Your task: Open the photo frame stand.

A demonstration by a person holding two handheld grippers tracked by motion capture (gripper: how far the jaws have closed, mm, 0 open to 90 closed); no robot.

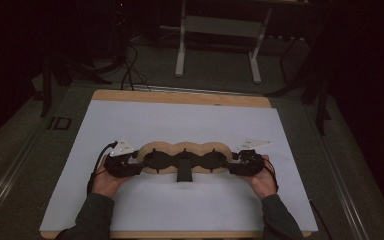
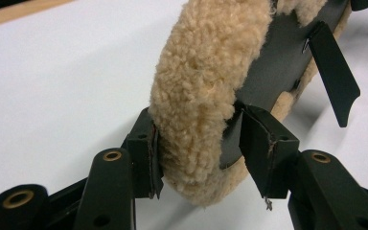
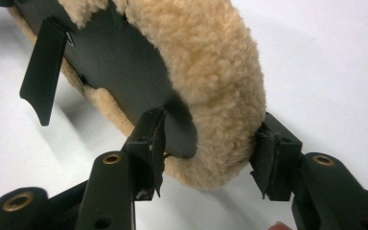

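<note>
Looks like a lab/test room w/ dim lighting. Beyond the grippers: white-topped table (image 1: 180, 120) w/ wooden edge, grey carpet floor, loose black cables (image 1: 130, 70) on the floor far-left, a white metal desk frame (image 1: 217, 45) straight ahead, dark stands at both sides.

Background stuff: the tabletop (image 1: 180, 97) is light wood, showing as a strip along the far edge and a thin sliver at the near edge. Most of it sits under a big white sheet (image 1: 180, 125) that runs nearly edge to edge. Past the far side there's a white-legged stand (image 1: 181, 55) on a grey floor (image 1: 215, 75), its two legs well apart with a crossbar between them. A few black cables (image 1: 129, 70) trail across the floor just left of it. On the floor off the left side of the tabletop lies a small dark rectangular thing (image 1: 60, 123), can't tell what. The rest of the room is really dark.
</note>
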